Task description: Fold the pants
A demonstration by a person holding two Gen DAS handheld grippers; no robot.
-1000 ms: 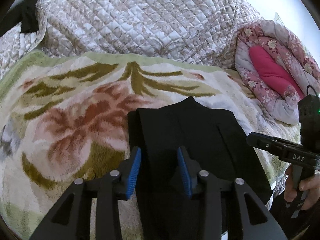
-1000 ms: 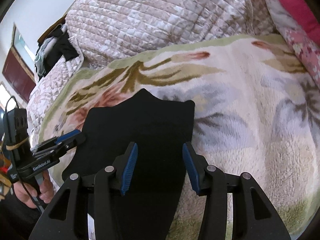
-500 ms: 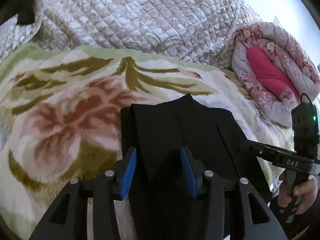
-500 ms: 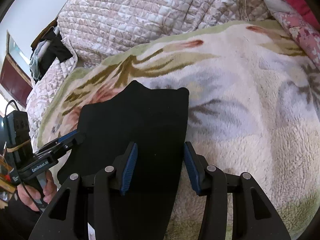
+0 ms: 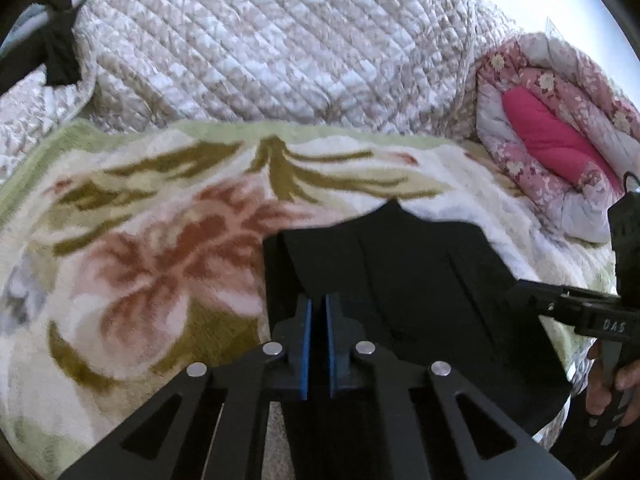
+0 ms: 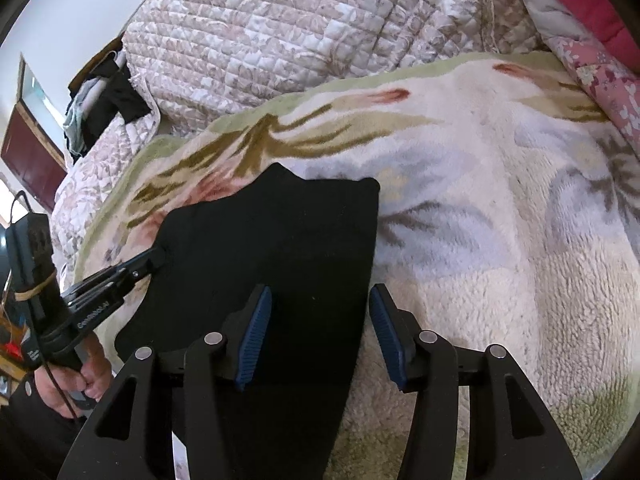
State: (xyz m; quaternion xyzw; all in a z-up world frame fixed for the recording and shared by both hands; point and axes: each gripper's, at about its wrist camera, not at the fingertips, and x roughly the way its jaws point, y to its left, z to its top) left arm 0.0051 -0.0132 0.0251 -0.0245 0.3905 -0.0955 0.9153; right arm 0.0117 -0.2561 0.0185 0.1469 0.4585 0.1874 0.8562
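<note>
Left wrist view: the left gripper (image 5: 316, 316) has just been closing, and its blue pads now stand nearly together, a thin dark slit between them. They sit at the left edge of the black pants (image 5: 420, 280); a fold of the cloth appears pinched between the pads, though black on black makes the contact hard to read. The pants lie folded flat on a flowered blanket (image 5: 160, 248) on the bed, a quilt (image 5: 260, 48) heaped behind and a pink duvet (image 5: 560, 132) to the right. At the right edge the right gripper (image 5: 520, 292) reaches over the pants' far side, held by a hand (image 5: 612, 384).

Right wrist view: the right gripper (image 6: 320, 324) has just been opening a little; its jaws stand wide apart, released, astride the right edge of the pants (image 6: 272, 248), pads not pressing the cloth. At left the left gripper (image 6: 158, 258) meets the pants' left edge with jaws clenched.
</note>
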